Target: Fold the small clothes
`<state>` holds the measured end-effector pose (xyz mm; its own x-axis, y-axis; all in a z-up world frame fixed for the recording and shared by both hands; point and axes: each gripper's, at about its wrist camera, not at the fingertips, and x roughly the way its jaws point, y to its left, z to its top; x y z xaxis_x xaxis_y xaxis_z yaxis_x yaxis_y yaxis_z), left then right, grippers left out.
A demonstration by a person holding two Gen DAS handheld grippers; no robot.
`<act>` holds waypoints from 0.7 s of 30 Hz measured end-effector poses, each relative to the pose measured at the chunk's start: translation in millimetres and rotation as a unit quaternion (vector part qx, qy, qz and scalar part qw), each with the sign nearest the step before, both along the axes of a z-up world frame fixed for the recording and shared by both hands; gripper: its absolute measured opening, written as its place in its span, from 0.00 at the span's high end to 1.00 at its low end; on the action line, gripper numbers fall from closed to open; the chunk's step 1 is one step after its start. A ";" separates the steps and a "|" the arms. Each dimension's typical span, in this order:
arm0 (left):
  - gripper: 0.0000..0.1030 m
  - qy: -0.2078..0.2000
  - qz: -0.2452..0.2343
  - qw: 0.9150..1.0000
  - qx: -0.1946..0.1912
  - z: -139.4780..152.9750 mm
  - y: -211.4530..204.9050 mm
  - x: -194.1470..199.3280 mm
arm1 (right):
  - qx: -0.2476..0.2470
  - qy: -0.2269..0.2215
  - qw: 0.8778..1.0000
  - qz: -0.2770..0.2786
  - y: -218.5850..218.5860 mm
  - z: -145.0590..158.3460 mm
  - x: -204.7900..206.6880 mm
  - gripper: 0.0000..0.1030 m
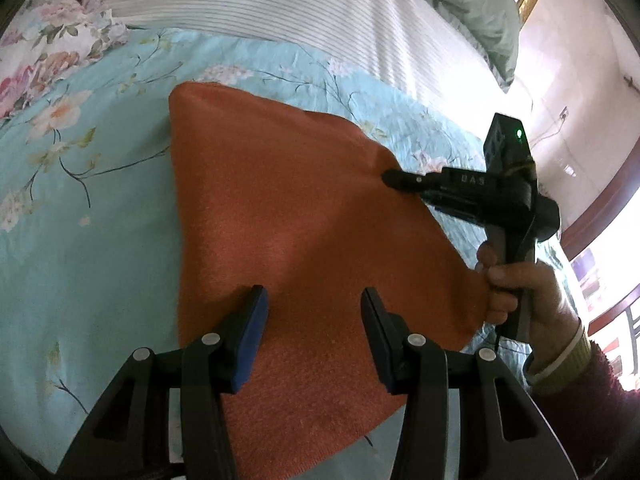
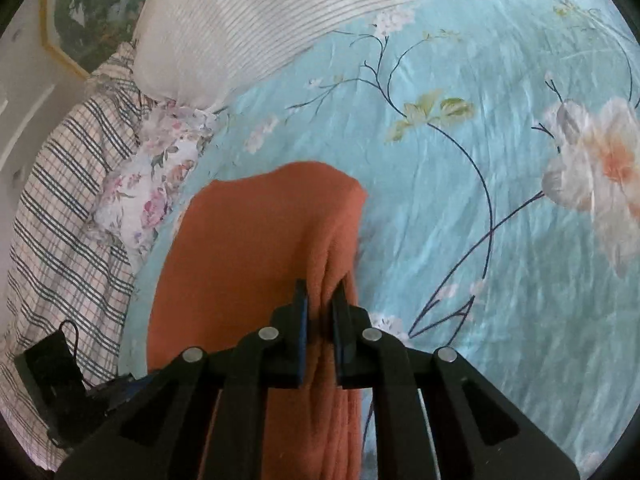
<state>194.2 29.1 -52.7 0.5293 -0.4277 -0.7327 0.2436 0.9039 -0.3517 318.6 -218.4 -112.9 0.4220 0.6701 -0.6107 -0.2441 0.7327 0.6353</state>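
An orange knit cloth (image 1: 288, 216) lies on the light blue floral bedsheet (image 1: 80, 264). My left gripper (image 1: 314, 304) is open, its blue-padded fingers spread just above the cloth's near part, holding nothing. My right gripper (image 2: 320, 300) is shut on a bunched edge of the orange cloth (image 2: 248, 248), which hangs in folds between its pads. In the left wrist view the right gripper (image 1: 390, 178) pinches the cloth's right edge, held by a hand in a dark red sleeve.
A white striped quilt (image 1: 280, 0) lies across the far side of the bed, with a green pillow (image 1: 472, 8) beyond it. A checked blanket (image 2: 60, 208) and a floral pillow (image 2: 156, 188) lie to the left in the right wrist view.
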 end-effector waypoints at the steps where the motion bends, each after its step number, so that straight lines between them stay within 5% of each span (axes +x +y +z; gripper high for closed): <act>1: 0.54 -0.002 -0.002 1.000 0.000 3.3 0.5 1.2 | -0.004 0.001 1.000 -0.002 0.2 3.2 0.5 0.86; 5: 0.53 -0.029 0.015 0.999 0.011 22.5 11.3 15.4 | -0.044 -0.035 0.998 -0.034 -0.4 41.4 -7.8 0.84; 9: 0.54 -0.024 0.065 0.998 0.014 28.2 26.5 59.3 | -0.003 -0.053 0.999 0.007 25.0 63.8 -0.7 0.84; 13: 0.56 0.020 0.078 0.997 -0.001 7.5 36.5 100.4 | -0.039 -0.012 0.999 0.021 53.3 29.5 34.1 0.84; 15: 0.71 0.034 0.086 0.996 0.019 -6.5 35.8 112.3 | -0.054 0.013 0.998 0.004 50.6 6.6 47.3 0.92; 17: 0.72 0.029 0.080 0.996 0.032 -14.2 32.9 116.3 | -0.032 0.025 0.999 -0.010 40.3 -8.8 53.3 1.00; 21: 0.72 0.024 0.075 0.996 0.051 -10.9 28.3 116.5 | -0.025 0.024 0.999 -0.017 32.4 -9.6 52.9 1.00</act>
<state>310.6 57.5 -63.6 0.5441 -0.2686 -0.7949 0.0889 0.9605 -0.2638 371.6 -186.0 -122.5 0.4141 0.6241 -0.6626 -0.1891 0.7711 0.6080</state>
